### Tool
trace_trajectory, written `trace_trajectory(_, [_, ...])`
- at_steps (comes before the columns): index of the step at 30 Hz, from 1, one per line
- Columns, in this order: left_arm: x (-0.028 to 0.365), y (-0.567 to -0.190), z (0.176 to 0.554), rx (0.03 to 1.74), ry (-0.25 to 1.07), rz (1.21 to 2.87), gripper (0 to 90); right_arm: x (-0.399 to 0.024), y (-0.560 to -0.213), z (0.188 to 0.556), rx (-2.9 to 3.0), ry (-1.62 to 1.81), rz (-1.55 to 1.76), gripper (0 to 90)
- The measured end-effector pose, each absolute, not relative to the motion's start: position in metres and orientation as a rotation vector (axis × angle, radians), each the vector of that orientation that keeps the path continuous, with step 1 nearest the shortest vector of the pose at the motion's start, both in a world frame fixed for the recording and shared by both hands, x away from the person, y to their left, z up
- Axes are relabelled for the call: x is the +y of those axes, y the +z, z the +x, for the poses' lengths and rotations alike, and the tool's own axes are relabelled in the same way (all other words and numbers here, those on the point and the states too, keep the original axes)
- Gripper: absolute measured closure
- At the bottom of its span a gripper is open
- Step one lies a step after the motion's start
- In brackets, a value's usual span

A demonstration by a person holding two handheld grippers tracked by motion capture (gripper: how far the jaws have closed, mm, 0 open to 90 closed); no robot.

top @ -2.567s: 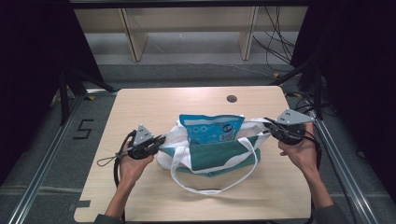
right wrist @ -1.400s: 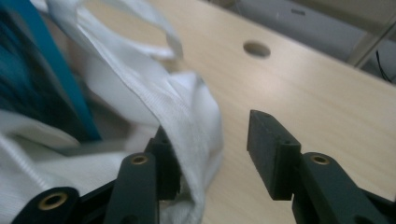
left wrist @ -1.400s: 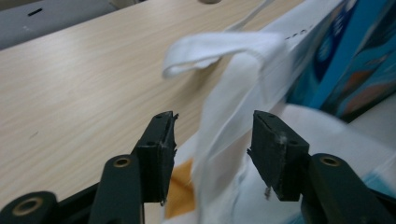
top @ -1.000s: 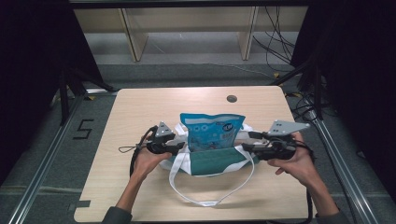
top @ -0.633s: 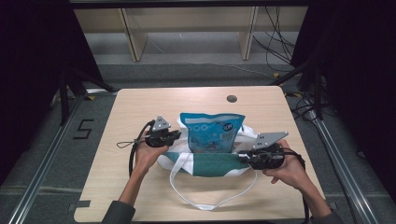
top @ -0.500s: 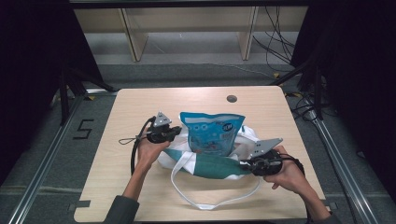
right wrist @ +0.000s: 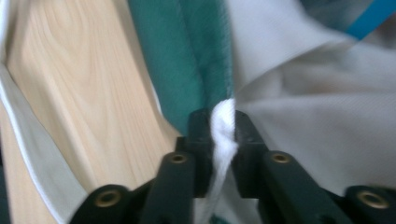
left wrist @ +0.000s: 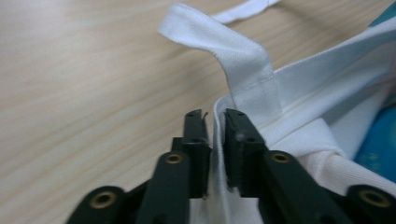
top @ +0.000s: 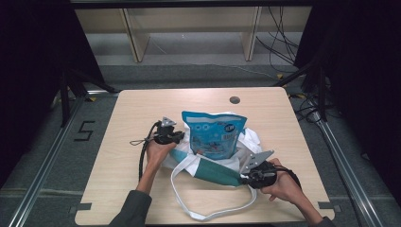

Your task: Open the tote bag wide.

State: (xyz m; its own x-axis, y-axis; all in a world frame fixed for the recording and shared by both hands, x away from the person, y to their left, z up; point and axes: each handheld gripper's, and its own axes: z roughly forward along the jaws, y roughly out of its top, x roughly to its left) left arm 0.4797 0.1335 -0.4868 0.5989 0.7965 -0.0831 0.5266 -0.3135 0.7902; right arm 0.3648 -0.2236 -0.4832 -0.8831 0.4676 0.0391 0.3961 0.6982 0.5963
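Two claws each pinch the rim of the white tote bag (top: 208, 163): the left claw (left wrist: 214, 123), jaws nearly together and just eased slightly apart, has the bag's white hem (left wrist: 217, 140) between them beside a sewn strap (left wrist: 243, 65); the right claw (right wrist: 223, 116), likewise just loosened a little, presses on a bunched white fold (right wrist: 223, 135) next to the teal panel (right wrist: 187, 60). Bag lies slumped mid-tabletop (top: 132, 109) with a blue snack pouch (top: 213, 133) standing in it, one strap looping toward the near edge.
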Motion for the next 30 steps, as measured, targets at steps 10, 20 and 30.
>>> trace_trajectory(10, [0.148, -0.423, 0.401, 0.906, 0.407, 1.884, 53.3, -0.250, -0.401, 0.376, 2.415, 1.236, 0.754, 56.3])
trace_trajectory(20, [0.134, -0.455, 0.338, 0.994, 0.274, 1.914, 35.5, -0.261, -0.422, 0.411, 2.418, 1.108, 0.872, 54.4])
trace_trajectory(30, [0.109, -0.483, 0.350, 1.119, 0.177, 1.839, 36.6, -0.255, -0.431, 0.420, 2.444, 1.081, 0.849, 59.7])
